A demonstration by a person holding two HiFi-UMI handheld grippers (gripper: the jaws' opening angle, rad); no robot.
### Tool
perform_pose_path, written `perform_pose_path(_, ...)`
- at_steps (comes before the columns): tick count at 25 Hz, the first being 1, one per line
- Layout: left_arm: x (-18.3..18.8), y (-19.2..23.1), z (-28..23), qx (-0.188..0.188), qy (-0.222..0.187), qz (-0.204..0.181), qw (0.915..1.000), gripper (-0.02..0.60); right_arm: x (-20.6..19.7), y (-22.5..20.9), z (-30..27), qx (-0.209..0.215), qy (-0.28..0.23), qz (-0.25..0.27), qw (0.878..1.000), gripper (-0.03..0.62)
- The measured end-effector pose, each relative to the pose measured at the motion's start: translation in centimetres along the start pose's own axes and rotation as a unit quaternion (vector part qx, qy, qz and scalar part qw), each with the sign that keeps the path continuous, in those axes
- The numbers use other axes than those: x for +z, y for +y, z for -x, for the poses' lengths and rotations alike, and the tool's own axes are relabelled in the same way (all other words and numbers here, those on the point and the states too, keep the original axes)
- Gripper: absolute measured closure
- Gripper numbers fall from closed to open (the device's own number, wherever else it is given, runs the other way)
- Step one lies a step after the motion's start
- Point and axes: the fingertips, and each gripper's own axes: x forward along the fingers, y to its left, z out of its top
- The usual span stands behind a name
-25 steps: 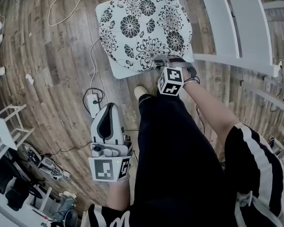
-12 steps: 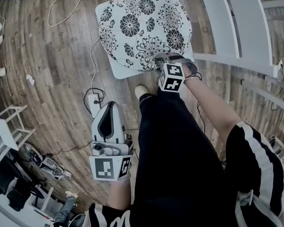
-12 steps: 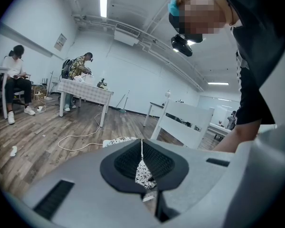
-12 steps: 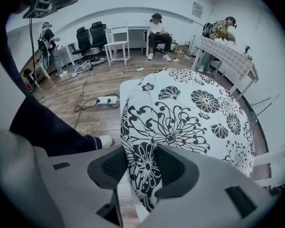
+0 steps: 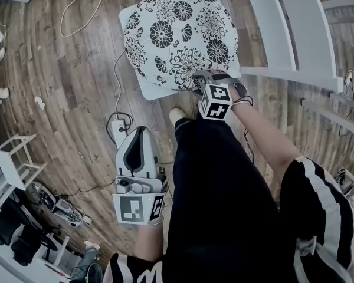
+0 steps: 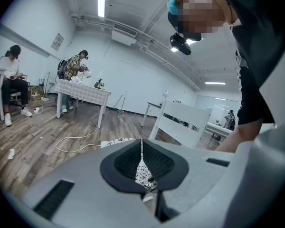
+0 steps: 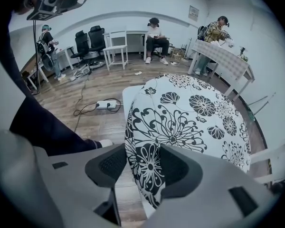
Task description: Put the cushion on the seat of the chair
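Cushion [image 5: 180, 37], round with black flowers on white, lies flat on the seat [image 5: 143, 88] of a white chair [image 5: 277, 22]. It covers most of the seat. A bare strip shows along the seat's left edge and at its near left corner.

Seen from the head camera, the right gripper [image 5: 205, 77] points steeply down at the cushion's near edge, close to the seat's near right corner. Its jaws have just been opening. In the right gripper view they stand spread, with the cushion's rim between the two dark pads and not squeezed by them.

The left gripper [image 5: 139, 134] is held low and well apart from the chair, over the wood floor [image 5: 65, 87], beside the person's dark trouser leg [image 5: 218, 187]. In its own view the jaws are pressed together at the tips, with nothing between them. A sliver of the cushion shows far off through the slit below the tips.

A white power strip [image 5: 119, 131] with its cable lies on the floor near the left gripper. A light shoe [image 5: 177, 115] rests just in front of the seat's near edge.
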Motion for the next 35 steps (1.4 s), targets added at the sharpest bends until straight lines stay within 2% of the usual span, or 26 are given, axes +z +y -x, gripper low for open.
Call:
perform_pose_path(6,0.4,-0.3,0.0,-0.012,-0.003,-0.005,0.9999,0.568,0.1,0.3,1.1,-0.017,-0.009,-0.007,1.000,0.379)
perform_pose_path(11,0.8,-1.1,-0.2,-0.026,-0.006,-0.013,0.9996,0.568,1.1,0.2,3.1,-0.037,-0.041,-0.051,0.997,0.379)
perform_pose_path(15,1.3,-1.5,-0.5,-0.036,-0.012,-0.017,0.9991,0.568,2.7,-0.6,5.2,-0.060,-0.083,-0.095,0.990,0.379)
perform_pose_path(21,2.3,-2.4,-0.8,-0.047,-0.022,-0.025,0.9983,0.568,5.2,-2.8,9.6,-0.104,-0.164,-0.185,0.963,0.379)
perform_pose_path(30,5.5,-3.4,-1.5,-0.065,-0.042,-0.044,0.9960,0.568,8.3,-5.6,17.6,-0.176,-0.241,-0.246,0.922,0.379)
perform_pose_path(35,7.4,-4.0,-1.7,-0.074,-0.053,-0.055,0.9944,0.568,9.9,-6.8,21.7,-0.199,-0.277,-0.284,0.896,0.381)
